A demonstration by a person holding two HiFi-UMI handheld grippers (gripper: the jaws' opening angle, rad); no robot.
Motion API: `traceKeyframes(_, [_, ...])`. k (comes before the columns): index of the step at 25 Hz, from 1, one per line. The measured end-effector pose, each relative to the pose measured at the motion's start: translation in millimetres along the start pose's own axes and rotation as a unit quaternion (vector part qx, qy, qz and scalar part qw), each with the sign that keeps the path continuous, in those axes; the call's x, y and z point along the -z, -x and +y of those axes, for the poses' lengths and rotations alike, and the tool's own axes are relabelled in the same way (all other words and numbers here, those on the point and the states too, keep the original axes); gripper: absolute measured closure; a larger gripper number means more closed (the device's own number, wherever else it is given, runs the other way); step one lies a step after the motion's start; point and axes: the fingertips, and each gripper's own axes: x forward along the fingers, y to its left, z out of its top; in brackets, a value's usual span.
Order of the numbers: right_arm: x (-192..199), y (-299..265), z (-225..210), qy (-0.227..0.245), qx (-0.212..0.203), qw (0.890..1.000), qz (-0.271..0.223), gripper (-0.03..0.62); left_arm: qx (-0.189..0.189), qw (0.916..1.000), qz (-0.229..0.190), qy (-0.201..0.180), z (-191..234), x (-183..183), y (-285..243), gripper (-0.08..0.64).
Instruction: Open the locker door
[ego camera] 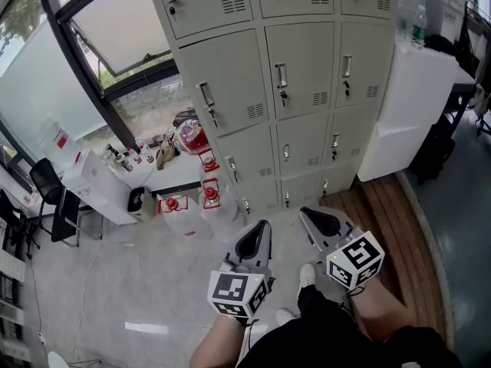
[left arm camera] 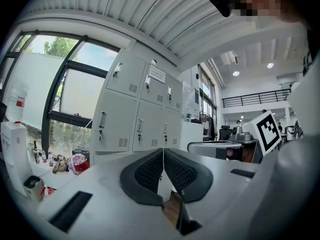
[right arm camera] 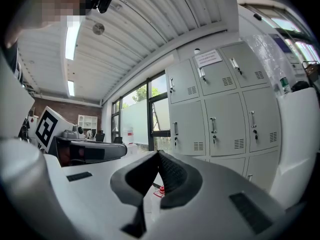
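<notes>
A bank of grey metal lockers (ego camera: 299, 75) stands ahead, every door closed, each with a chrome handle (ego camera: 281, 76) and a key under it. The same lockers (left arm camera: 135, 119) fill the left gripper view, and the lockers (right arm camera: 220, 114) also show in the right gripper view. My left gripper (ego camera: 263, 226) is held low at the person's waist, well short of the lockers, shut with nothing in it. My right gripper (ego camera: 305, 213) hangs beside it, also shut and empty. Both point level toward the lockers.
Large water bottles with red caps (ego camera: 207, 205) stand on the floor at the lockers' left foot. A white low table (ego camera: 100, 182) with clutter sits by the window. A white cabinet (ego camera: 414, 106) flanks the lockers on the right; wooden flooring (ego camera: 391, 228) lies below it.
</notes>
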Motion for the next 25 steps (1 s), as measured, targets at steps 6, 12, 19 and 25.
traceKeyframes(6, [-1.7, -21.4, -7.0, 0.002, -0.008, 1.000, 0.002, 0.538, -0.007, 1.0000, 0.002, 0.000, 15.4, -1.4, -10.0, 0.540])
traceKeyframes(12, [-3.9, -48.8, -19.8, -0.001, -0.023, 1.000, -0.002, 0.538, -0.019, 0.9998, 0.006, -0.006, 33.7, -3.9, -27.9, 0.540])
traceKeyframes(19, [-8.4, -81.7, -49.4, -0.004, -0.031, 1.000, -0.003, 0.538, -0.032, 0.9994, 0.008, -0.007, 57.7, -9.4, -61.6, 0.540])
traceKeyframes(25, [-12.0, -112.0, -84.1, -0.008, -0.029, 1.000, 0.000, 0.538, -0.038, 0.9992, 0.012, 0.000, 78.1, -10.5, -97.2, 0.540])
